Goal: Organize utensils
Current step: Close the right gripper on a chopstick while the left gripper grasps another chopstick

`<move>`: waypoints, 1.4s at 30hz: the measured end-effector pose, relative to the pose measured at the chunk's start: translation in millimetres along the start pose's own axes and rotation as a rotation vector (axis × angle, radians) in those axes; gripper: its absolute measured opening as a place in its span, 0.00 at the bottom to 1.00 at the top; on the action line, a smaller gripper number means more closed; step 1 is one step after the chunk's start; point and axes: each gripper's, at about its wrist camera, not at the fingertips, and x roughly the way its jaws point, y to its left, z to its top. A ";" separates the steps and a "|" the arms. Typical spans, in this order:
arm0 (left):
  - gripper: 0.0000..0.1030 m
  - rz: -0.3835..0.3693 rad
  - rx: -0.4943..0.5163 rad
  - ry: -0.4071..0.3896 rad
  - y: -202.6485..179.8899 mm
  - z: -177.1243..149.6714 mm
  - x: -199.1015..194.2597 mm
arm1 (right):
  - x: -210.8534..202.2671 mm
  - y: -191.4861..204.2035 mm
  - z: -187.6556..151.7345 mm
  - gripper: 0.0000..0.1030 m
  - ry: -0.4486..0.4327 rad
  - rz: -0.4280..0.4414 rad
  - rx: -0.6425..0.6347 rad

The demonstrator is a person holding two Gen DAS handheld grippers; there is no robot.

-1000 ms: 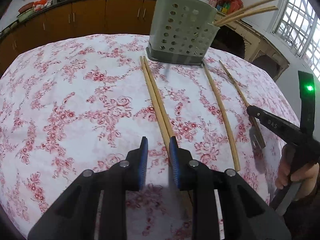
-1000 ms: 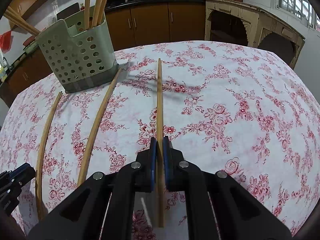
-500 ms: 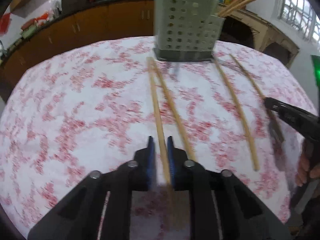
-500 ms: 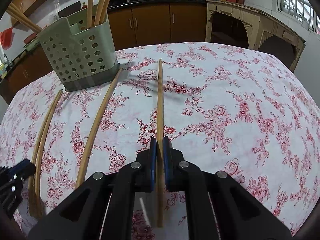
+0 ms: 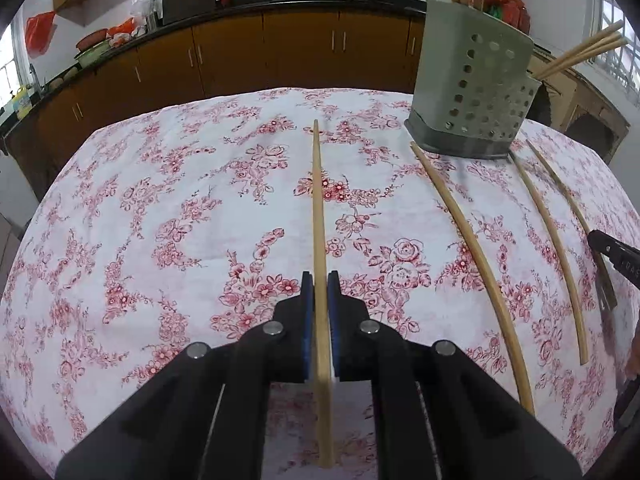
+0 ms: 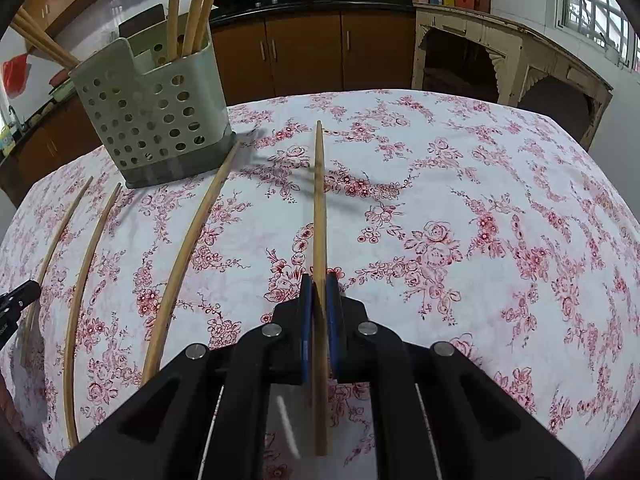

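Each gripper (left (image 5: pixel 319 286), right (image 6: pixel 319 286)) clamps a chopstick (image 5: pixel 318 216) lengthwise

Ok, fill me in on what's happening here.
A person is tidying chopsticks with tongs in each hand. The left tongs are shut on the first chopstick, the right tongs on the second chopstick. Two loose chopsticks lie on the floral cloth near the green holder.

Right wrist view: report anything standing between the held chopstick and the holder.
Nothing upright does. Only one loose chopstick lies flat on the tablecloth between the held chopstick and the holder.
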 end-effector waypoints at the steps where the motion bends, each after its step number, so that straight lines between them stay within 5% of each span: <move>1: 0.10 -0.005 -0.004 0.000 1.1 0.4 0.0 | 0.3 0.4 0.1 0.08 0.000 -0.001 -0.001; 37: 0.08 -0.022 0.041 0.014 -3.0 -22.5 -22.7 | -17.3 -4.2 -18.0 0.07 0.011 0.025 -0.003; 42: 0.07 -0.036 0.033 0.014 1.4 -15.9 -38.1 | -52.0 -6.8 -10.4 0.07 -0.080 0.033 -0.018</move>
